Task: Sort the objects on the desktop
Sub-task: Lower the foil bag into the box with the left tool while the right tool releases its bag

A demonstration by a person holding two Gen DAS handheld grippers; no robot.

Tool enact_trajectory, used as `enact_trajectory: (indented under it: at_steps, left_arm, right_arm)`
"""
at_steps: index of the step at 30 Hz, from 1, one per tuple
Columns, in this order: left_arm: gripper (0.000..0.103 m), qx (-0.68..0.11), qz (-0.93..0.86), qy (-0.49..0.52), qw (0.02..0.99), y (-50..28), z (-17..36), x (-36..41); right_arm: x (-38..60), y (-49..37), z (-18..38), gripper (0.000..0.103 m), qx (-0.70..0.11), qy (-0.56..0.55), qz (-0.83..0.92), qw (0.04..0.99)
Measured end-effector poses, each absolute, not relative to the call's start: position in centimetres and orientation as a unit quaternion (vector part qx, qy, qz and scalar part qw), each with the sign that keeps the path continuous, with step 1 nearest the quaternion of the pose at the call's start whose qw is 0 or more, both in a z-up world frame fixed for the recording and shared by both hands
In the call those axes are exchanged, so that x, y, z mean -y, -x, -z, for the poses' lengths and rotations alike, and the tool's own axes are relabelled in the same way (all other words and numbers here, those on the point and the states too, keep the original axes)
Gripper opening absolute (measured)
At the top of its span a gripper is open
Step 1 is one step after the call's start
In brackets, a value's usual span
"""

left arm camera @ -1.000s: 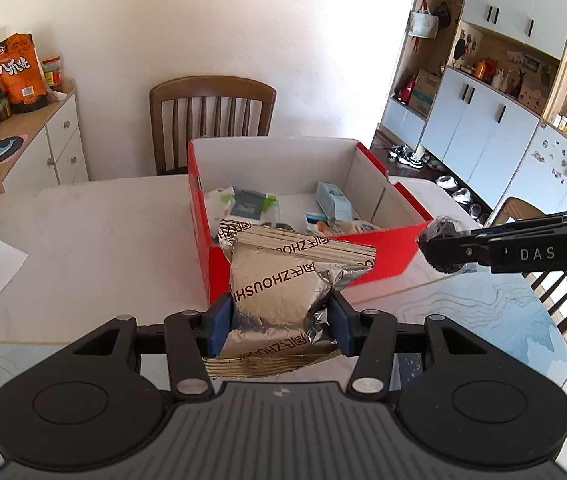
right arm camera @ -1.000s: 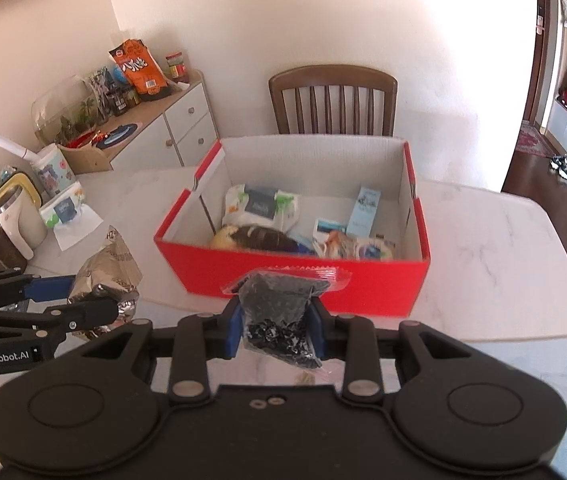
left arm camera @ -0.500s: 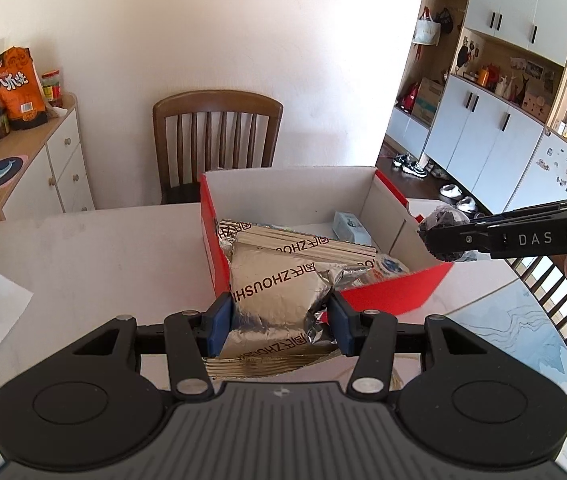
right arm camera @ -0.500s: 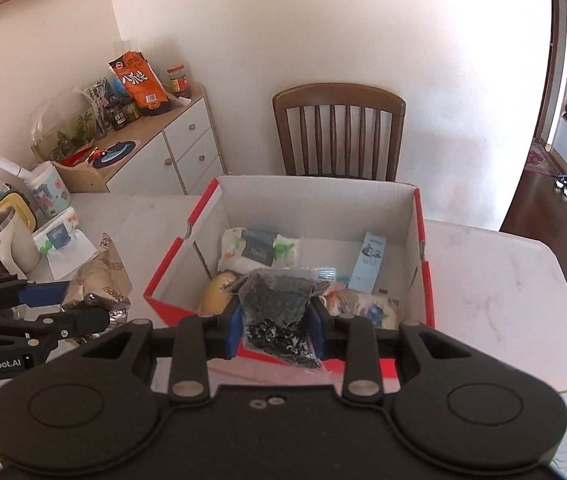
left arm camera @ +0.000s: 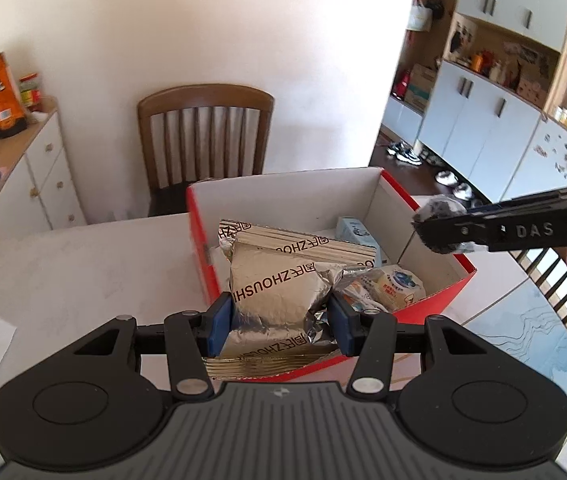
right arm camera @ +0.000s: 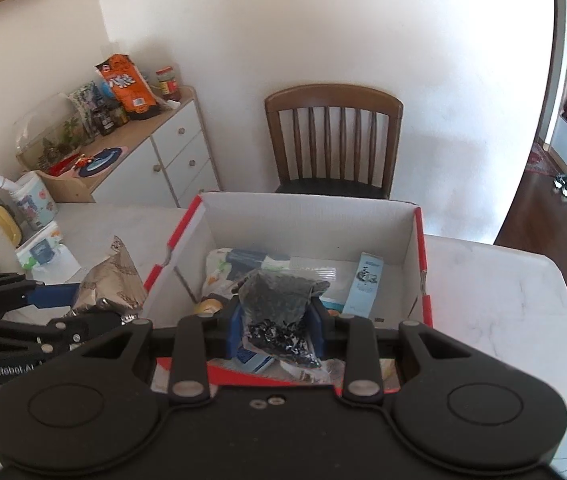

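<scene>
While poised above the open red cardboard box with white inner walls (left arm camera: 199, 240), carries two items at once, one per hand. Left tongs (left arm camera: 280, 322): pressed onto the sides of a crinkled silver foil packet with brown lettering (left arm camera: 275, 292), which hangs over the near left part of the box and rests on nothing inside. Right tongs (right arm camera: 275, 330): pinching a small clear plastic bag of black bits (right arm camera: 279, 300) over the near middle of the box. Neither released yet, so both count as unfinished.

Already lying inside: a slim pale blue carton (right arm camera: 367, 284), a white sachet with a round print (left arm camera: 397, 284), a soft white and green pack (right arm camera: 219, 264), plus more underneath that cannot be made out.

Looks well past halfway, judging by the covered floor of the box and the largely bare white marble table (left arm camera: 83, 272) around it. Probably left to do: lower each load, spread the pads, draw back. Beyond that, only a white tissue pack on paper (right arm camera: 41, 246) near the table's left edge; cannot tell whether meant for sorting.
</scene>
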State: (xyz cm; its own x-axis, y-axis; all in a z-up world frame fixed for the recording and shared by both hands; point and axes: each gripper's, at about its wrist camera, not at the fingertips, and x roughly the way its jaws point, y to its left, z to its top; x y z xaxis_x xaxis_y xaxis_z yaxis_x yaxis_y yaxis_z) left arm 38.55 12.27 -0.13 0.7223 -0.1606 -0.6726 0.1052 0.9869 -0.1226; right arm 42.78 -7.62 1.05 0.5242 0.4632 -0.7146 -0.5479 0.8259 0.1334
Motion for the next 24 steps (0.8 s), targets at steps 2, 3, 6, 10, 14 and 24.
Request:
enact_trajectory:
  at_steps: [2, 3, 6, 10, 14, 24]
  left_arm:
    - [0.05, -0.365, 0.078, 0.029, 0.927, -39.4, 0.3, -11.6]
    - [0.049, -0.365, 0.08, 0.024, 0.927, -39.9, 0.4, -11.3]
    - [0.05, -0.368, 0.086, 0.012, 0.926, -41.1, 0.8, -10.4]
    - [0.05, -0.38, 0.093, -0.003, 0.92, -42.8, 1.7, -9.8]
    - [0.05, -0.392, 0.097, -0.018, 0.914, -44.6, 2.6, -9.3]
    - [0.05, -0.414, 0.092, -0.022, 0.905, -49.1, 4.2, -9.5]
  right_arm:
    - [7.7, -43.5, -0.7, 0.032, -0.395, 0.053, -0.282, 0.873]
    - [7.7, -43.9, -0.5, 0.032, -0.396, 0.052, -0.279, 0.873]
    - [7.8, -45.0, 0.1, 0.032, -0.4, 0.051, -0.27, 0.875]
    - [7.8, -45.8, 0.9, 0.032, -0.401, 0.053, -0.269, 0.874]
    - [7.5, -46.9, 2.2, 0.032, -0.412, 0.063, -0.264, 0.87]
    - [6.9, -47.8, 5.6, 0.032, -0.439, 0.087, -0.256, 0.857]
